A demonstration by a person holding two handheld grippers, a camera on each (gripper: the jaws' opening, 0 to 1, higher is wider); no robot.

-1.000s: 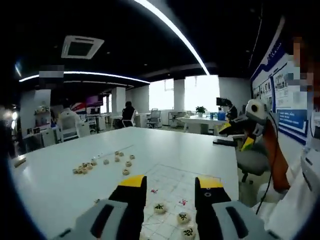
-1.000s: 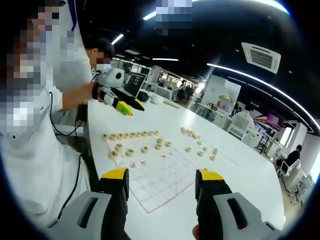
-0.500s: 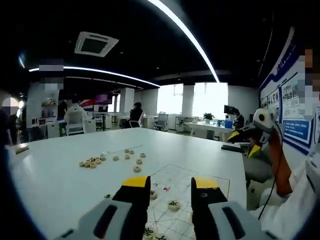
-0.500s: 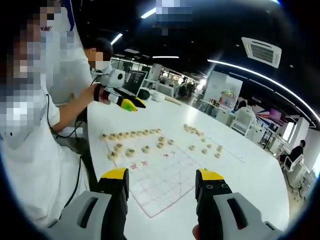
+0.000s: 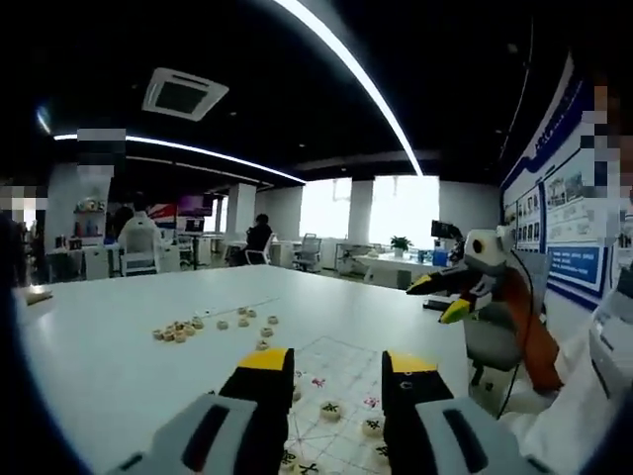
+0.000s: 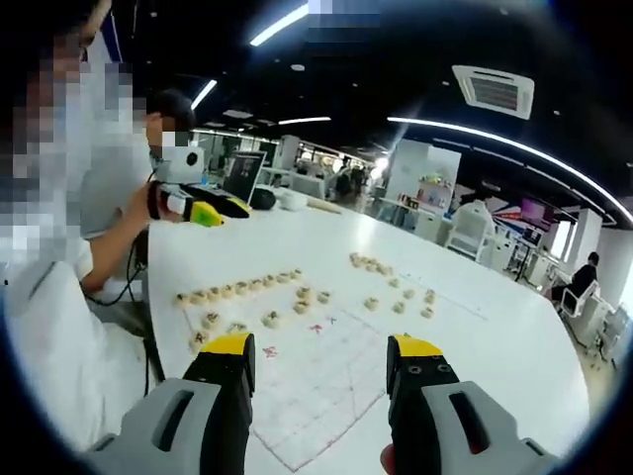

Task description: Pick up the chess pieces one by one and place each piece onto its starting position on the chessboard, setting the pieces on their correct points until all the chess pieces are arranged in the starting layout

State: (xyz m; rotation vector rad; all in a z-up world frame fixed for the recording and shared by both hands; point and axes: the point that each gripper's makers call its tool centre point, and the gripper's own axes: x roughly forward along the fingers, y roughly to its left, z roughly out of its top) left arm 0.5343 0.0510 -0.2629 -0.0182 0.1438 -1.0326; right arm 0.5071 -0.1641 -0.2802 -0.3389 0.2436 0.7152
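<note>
Chessboard point(image 6: 326, 381) sits lower centre of the right gripper view on the white table point(image 6: 495, 346), maybe a third filled. A row of placed pieces point(image 6: 242, 289) lines its far-left edge. A loose pile point(image 6: 391, 287) waits upper right of the board, so plenty left. Left gripper point(image 5: 336, 362) and right gripper point(image 6: 320, 346) both gape wide, holding nothing.

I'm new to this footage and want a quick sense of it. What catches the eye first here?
The big white table with a chessboard drawn in thin lines, a row of round pieces along its far edge. A loose pile of pieces lies on the table beyond the board. Both yellow-tipped grippers hang open above it, the left gripper and the right gripper.
</note>
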